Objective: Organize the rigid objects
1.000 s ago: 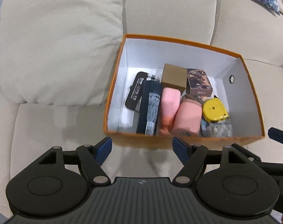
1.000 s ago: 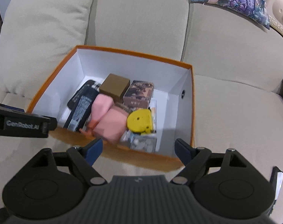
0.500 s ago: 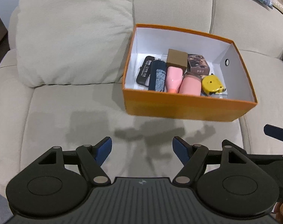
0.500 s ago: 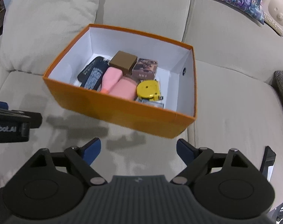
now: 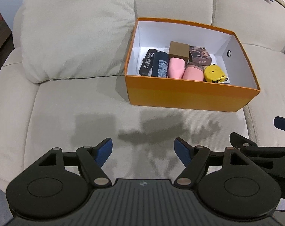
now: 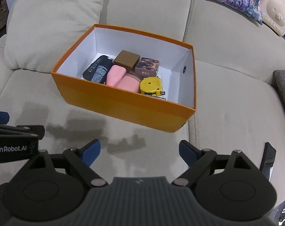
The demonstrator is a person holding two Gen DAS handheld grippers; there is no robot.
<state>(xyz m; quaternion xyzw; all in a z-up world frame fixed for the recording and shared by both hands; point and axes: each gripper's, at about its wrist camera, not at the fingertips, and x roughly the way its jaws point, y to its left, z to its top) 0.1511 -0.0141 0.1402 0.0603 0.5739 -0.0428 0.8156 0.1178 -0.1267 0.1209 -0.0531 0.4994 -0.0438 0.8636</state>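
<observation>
1. Orange cardboard box (image 5: 191,98) with a white inside sits on the beige fabric sofa (image 5: 67,113), its far-left corner just beside the beige back cushion (image 5: 74,30); its long axis runs left to right across both views, the open top facing up.
2. Seven things can be counted in the box, packed toward the front wall: one flat black case with white print (image 5: 147,64), one dark blue tube with a grey label (image 5: 160,66), two pink cylinders (image 5: 176,69) side by side, one brown square box (image 5: 178,50), one dark printed carton (image 5: 200,56) and one round yellow tape measure (image 5: 214,73). A further item below the tape measure is too hidden to tell.
3. The tube, the case and the pink cylinders lie with their long axes running front to back in the box.
4. Left gripper (image 5: 143,148) hovers over bare seat, well in front of the box, its blue-padded jaws spread wide with nothing between them.
5. Right gripper (image 6: 139,150) is likewise over bare seat, jaws wide apart, empty and touching nothing.
</observation>
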